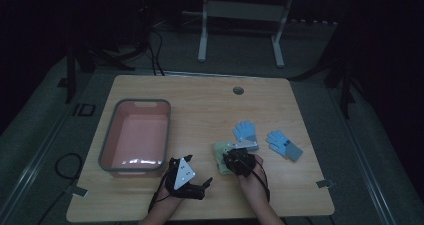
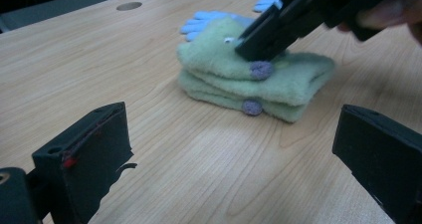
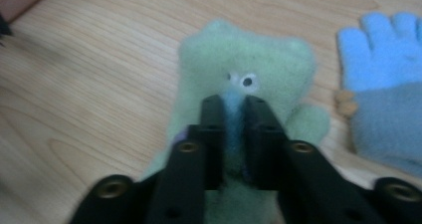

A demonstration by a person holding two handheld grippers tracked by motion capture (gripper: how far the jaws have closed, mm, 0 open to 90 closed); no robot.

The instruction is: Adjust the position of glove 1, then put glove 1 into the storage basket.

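Two fuzzy green mittens [image 2: 214, 55] lie stacked on the wooden table, the top one with a googly eye and purple dots on its edge. My right gripper [image 3: 233, 102] points down onto the top green mitten [image 3: 259, 59], its jaws a narrow gap apart with bluish fabric showing between them. From the high view, the right gripper [image 1: 235, 160] covers part of the green mittens [image 1: 219, 152]. My left gripper [image 2: 234, 134] stands wide open just above the table with nothing between its jaws, a short way left of the mittens. It is also seen from above as the left gripper [image 1: 206, 184].
Two blue gloves [image 1: 245, 132] [image 1: 284, 145] lie flat right of the green mittens; one blue glove [image 3: 383, 84] is close beside the right gripper. A pink bin with a grey rim [image 1: 107, 140] stands at the table's left. A cable hole [image 1: 238, 90] sits near the far edge.
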